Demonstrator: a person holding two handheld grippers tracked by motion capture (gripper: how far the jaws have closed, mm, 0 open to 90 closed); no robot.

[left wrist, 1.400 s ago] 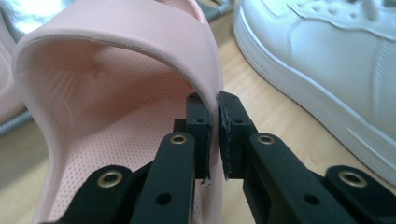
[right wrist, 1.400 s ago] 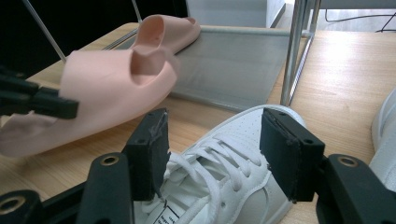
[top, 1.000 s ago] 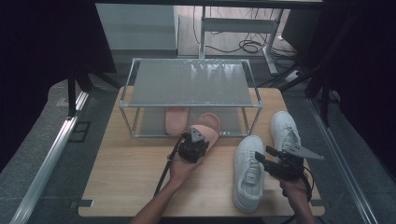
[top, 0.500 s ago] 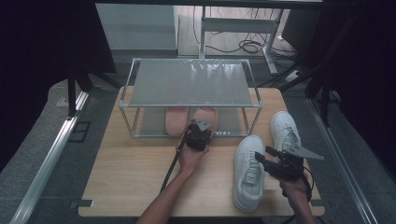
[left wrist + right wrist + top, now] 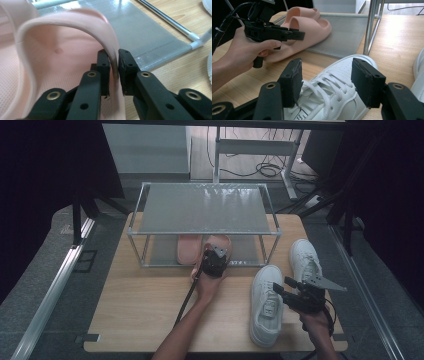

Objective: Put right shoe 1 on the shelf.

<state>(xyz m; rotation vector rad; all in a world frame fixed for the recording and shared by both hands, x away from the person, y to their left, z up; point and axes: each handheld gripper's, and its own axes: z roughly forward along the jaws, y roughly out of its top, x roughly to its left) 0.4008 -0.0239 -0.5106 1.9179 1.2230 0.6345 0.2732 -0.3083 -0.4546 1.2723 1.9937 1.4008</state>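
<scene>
— Nearest the person, the right gripper (image 5: 325, 83) hangs over a white sneaker (image 5: 267, 302), jaws spread wide either side of the laces and clamping nothing.

— Any writing on it?

— A small tag on the tongue has print, too small to read. No brand shows.

— And beyond that?

— Compared with a second ago, the left gripper (image 5: 113, 72) has pushed forward to the rack (image 5: 145, 210), carrying the pink slipper (image 5: 62, 50) onto the lower shelf beside its mate (image 5: 187, 249). Its jaws have just been opening; the strap sits between the pads, hardly pinched.

— Meaning?

— Likely the slipper is being let go on the shelf, with the sneakers next.
</scene>
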